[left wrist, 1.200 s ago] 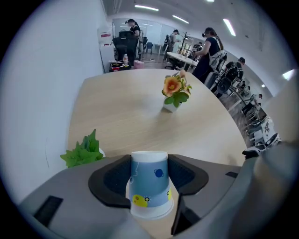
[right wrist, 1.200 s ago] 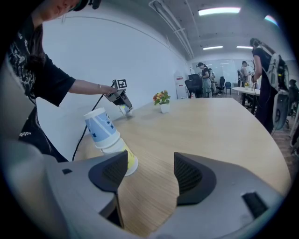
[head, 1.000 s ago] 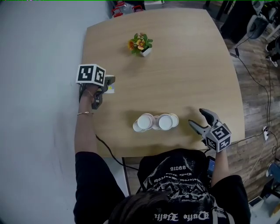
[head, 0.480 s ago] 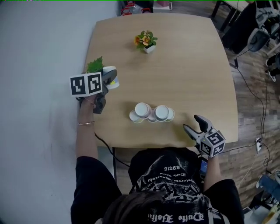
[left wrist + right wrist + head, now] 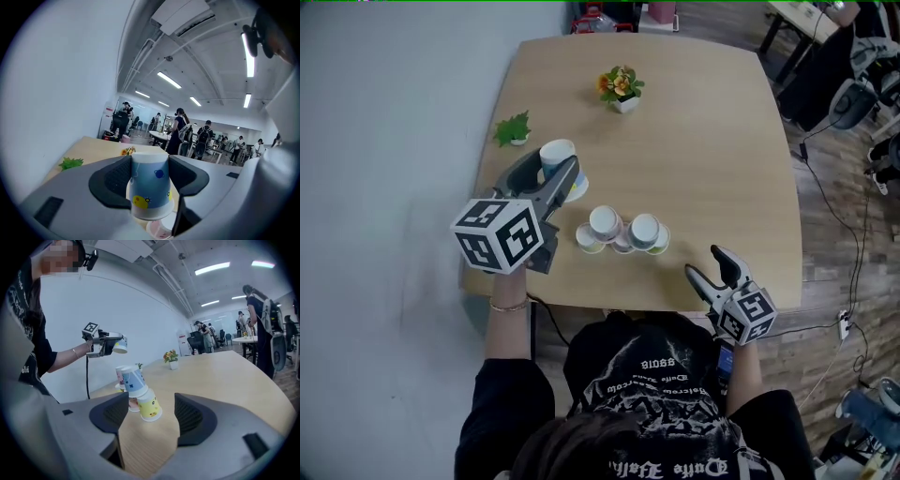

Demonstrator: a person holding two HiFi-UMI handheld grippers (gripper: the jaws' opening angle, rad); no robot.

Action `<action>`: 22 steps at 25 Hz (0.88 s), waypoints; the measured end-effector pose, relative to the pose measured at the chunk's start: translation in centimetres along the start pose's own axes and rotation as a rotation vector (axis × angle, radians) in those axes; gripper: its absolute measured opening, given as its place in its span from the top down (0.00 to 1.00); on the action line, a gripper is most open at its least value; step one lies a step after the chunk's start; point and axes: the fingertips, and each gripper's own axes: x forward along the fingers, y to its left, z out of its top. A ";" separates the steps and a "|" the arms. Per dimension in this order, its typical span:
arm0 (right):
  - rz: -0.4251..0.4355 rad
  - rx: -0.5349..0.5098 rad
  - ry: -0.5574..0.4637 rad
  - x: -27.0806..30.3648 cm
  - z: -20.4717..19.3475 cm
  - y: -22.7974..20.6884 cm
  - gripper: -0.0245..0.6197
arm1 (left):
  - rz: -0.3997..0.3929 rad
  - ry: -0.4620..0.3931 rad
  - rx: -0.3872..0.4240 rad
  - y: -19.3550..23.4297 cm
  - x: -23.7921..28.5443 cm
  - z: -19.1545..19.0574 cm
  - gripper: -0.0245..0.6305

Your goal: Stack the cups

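Several paper cups (image 5: 622, 234) stand upside down in a small pyramid near the table's front edge. In the right gripper view a blue cup (image 5: 133, 380) rests on a yellow cup (image 5: 150, 408) and a pink one behind. My left gripper (image 5: 559, 169) is raised to the pyramid's left and shut on an upside-down blue cup (image 5: 555, 154) with planet prints (image 5: 149, 187). Its pads press both sides. My right gripper (image 5: 711, 266) hangs open at the front right, apart from the cups, with nothing between its jaws (image 5: 150, 414).
A small pot of orange flowers (image 5: 622, 89) stands at the table's far middle. A little green plant (image 5: 514, 129) sits near the left edge. The wooden table (image 5: 722, 169) ends close to a white wall on the left. Chairs and cables lie on the floor to the right.
My left gripper has lifted the blue cup from the table's left edge and swung it up and toward the pyramid. The right gripper has shifted a little along the front edge, still open.
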 end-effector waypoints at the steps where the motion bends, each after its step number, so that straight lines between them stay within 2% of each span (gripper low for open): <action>1: 0.005 -0.012 -0.003 -0.3 0.3 0.3 0.48 | 0.001 -0.025 0.004 -1.0 -0.7 0.1 0.58; 6: 0.011 -0.047 -0.040 -1.0 1.5 1.2 0.48 | -0.016 -0.080 0.050 -5.0 -2.3 -1.0 0.58; 9: 0.015 -0.080 -0.044 -1.2 2.0 1.7 0.48 | -0.022 -0.130 0.045 -6.6 -2.7 -1.6 0.58; 14: 0.042 -0.139 -0.043 -1.3 2.6 3.1 0.48 | 0.020 -0.217 0.105 -8.4 -2.8 -2.5 0.58; 22: 0.038 -0.157 -0.072 -1.2 3.8 2.4 0.48 | 0.050 -0.216 0.185 -11.1 -0.9 -6.0 0.58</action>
